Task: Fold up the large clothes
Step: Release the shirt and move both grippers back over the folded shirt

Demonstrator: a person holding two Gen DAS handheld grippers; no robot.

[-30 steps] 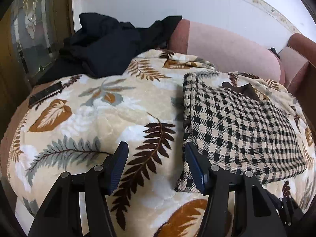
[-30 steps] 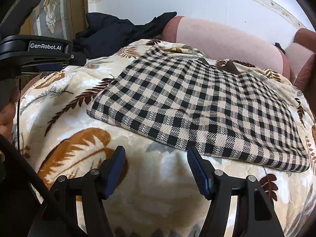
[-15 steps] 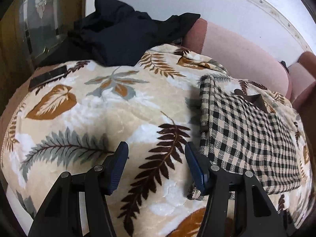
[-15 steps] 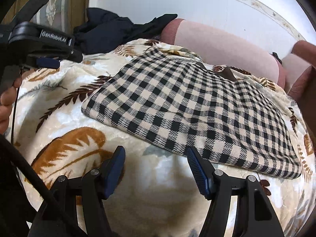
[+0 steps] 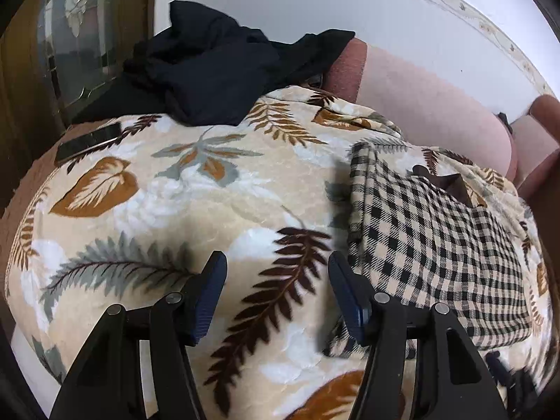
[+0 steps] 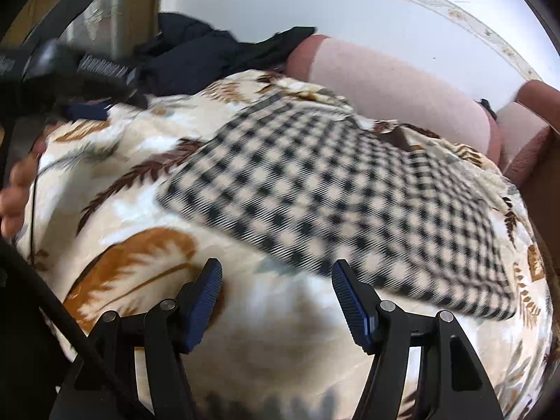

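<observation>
at the bottom of the left wrist view the left gripper (image 5: 276, 273) hangs with its blue-padded jaws well apart and nothing between them, only the plush cream blanket with brown, orange and grey leaf prints (image 5: 196, 210) showing in the gap. its right-hand finger sits just beside the near left corner of the folded black-and-beige checked garment (image 5: 430, 245), though i cannot tell whether it touches the cloth.

at the bottom of the right wrist view the right gripper (image 6: 276, 280) is likewise spread wide and empty, poised over bare blanket (image 6: 280, 332) just short of the garment's near edge. the checked garment (image 6: 343, 203) lies flat as a rectangle across the middle and right of that frame, blurred. at the left edge a hand (image 6: 15, 192) grips the black body of the other tool.

further back in the left wrist view, a flat black rectangular object (image 5: 87, 141) rests on the blanket at the left, and a small dark brown piece of cloth (image 5: 444, 182) lies at the garment's far edge. beyond, a heap of black clothing (image 5: 213, 73) sits in the upper middle against a pink upholstered sofa back (image 5: 427, 105), with a white wall (image 5: 315, 3) behind and a patterned glass door panel (image 5: 70, 42) at upper left.
</observation>
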